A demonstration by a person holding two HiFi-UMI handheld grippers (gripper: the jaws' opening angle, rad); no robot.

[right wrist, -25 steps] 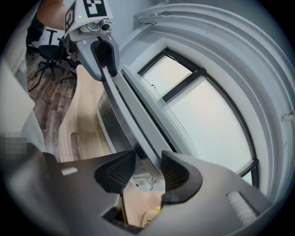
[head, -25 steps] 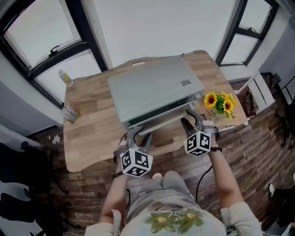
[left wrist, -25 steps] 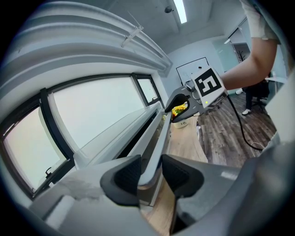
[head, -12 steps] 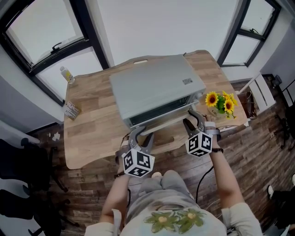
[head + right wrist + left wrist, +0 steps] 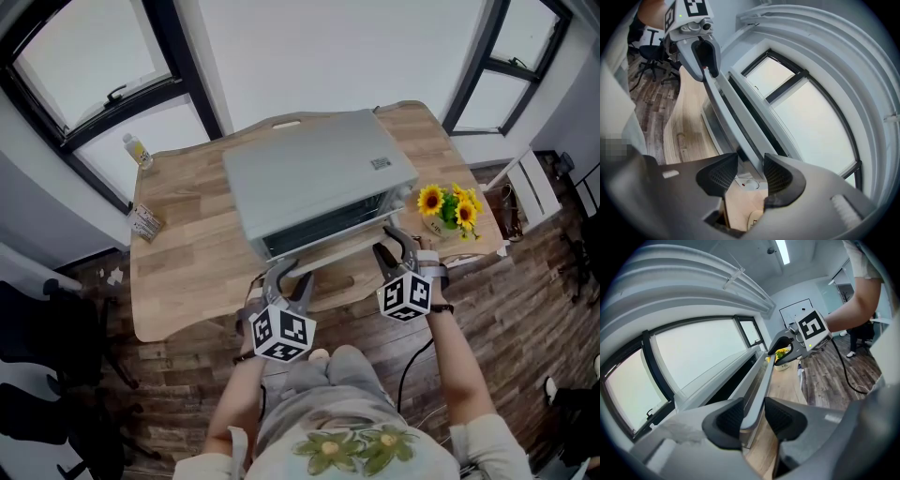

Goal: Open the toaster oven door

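A silver toaster oven [image 5: 314, 178] stands on the wooden table [image 5: 187, 272] with its front toward me. Its long silver door handle [image 5: 333, 251] runs along the top of the dark glass door. My left gripper [image 5: 287, 274] grips the bar's left end, and the bar [image 5: 757, 390] lies between the black pads [image 5: 731, 416]. My right gripper [image 5: 388, 242] holds the right end, its pads [image 5: 780, 174] shut on the bar [image 5: 740, 140]. Each gripper shows in the other's view: the right gripper [image 5: 787, 345] and the left gripper [image 5: 705, 56]. I cannot tell whether the door is ajar.
A pot of sunflowers [image 5: 448, 211] stands at the table's right edge, close to my right gripper. A small bottle [image 5: 137, 153] and a small box [image 5: 143, 225] sit at the far left. Windows rise behind the table. A black cable [image 5: 412, 361] hangs below the right hand.
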